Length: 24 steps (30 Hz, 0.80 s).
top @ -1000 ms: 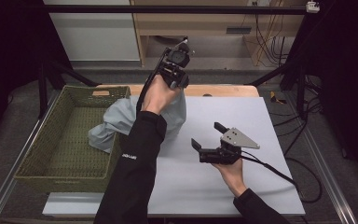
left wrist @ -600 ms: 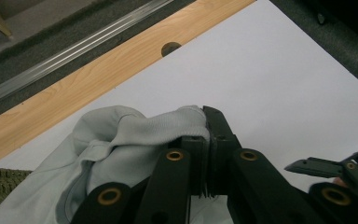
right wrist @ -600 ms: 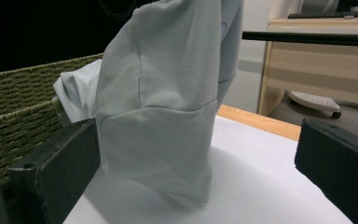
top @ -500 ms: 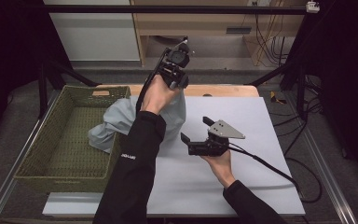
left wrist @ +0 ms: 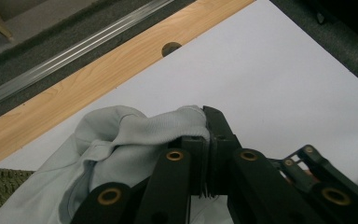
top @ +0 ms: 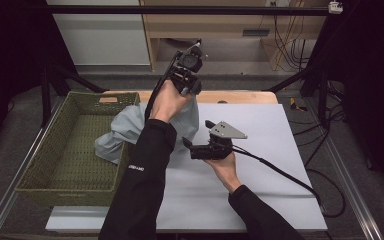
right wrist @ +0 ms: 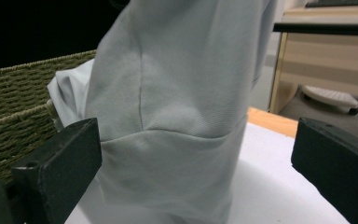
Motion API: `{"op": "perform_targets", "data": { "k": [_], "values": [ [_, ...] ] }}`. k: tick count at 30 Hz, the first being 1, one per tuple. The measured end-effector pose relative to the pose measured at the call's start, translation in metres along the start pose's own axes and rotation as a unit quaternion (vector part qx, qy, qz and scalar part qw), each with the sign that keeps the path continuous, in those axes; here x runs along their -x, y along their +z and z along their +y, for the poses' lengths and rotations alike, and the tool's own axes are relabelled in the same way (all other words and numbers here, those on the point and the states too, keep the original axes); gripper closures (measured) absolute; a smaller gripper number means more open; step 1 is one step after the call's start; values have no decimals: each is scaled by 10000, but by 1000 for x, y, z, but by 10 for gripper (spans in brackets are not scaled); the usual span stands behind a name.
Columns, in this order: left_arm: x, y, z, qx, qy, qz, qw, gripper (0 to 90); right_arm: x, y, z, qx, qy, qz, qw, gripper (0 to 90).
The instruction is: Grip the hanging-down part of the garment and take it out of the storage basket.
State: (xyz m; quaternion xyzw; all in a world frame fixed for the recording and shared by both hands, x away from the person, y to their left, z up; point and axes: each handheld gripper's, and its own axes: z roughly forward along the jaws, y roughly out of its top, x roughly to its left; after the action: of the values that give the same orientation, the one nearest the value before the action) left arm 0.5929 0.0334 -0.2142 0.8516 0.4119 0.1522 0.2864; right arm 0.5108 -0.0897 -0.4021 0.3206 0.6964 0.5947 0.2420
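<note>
At the left of the high view, a green woven basket stands on the table, partly over the white mat. A pale grey garment hangs over the right wall of the basket; its lower part lies at this wall and on the mat, and its upper part is lifted up.

The left gripper is raised above the far part of the table, and the left hand holds it. Its jaws are closed on a fold of the garment, as the left gripper view shows, with the cloth pinched between the two black pads. Behind the mat, a wooden strip with a round hole runs along the table edge.

More to the right, the right gripper is low over the mat, just beside the hanging cloth. Its jaws are spread wide with nothing between the pads; in the right gripper view the garment hangs in front of them, not touched. The right hand holds it from below, and its cable trails to the right over the mat.
</note>
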Motion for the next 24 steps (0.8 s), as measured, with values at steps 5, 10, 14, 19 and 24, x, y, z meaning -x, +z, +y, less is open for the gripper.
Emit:
{"op": "perform_targets", "data": {
  "k": [5, 10, 14, 19, 24],
  "values": [
    [0, -2, -1, 7, 23, 10, 10000, 872, 1, 14, -2, -45, 92, 48, 9999, 72],
    [0, -2, -1, -3, 28, 19, 10000, 872, -1, 24, 1, -105, 34, 171, 9998, 179],
    [-1, -4, -2, 0, 37, 21, 10000, 872, -5, 29, 3, -42, 192, 337, 9992, 312],
    [-2, -4, -3, -3, 37, 29, 10000, 872, -7, 32, 3, -90, 170, 387, 9991, 527],
    [-3, -4, -4, -25, 44, 39, 10000, 872, -7, 30, 4, -193, 88, 368, 9991, 749]
  ]
}}
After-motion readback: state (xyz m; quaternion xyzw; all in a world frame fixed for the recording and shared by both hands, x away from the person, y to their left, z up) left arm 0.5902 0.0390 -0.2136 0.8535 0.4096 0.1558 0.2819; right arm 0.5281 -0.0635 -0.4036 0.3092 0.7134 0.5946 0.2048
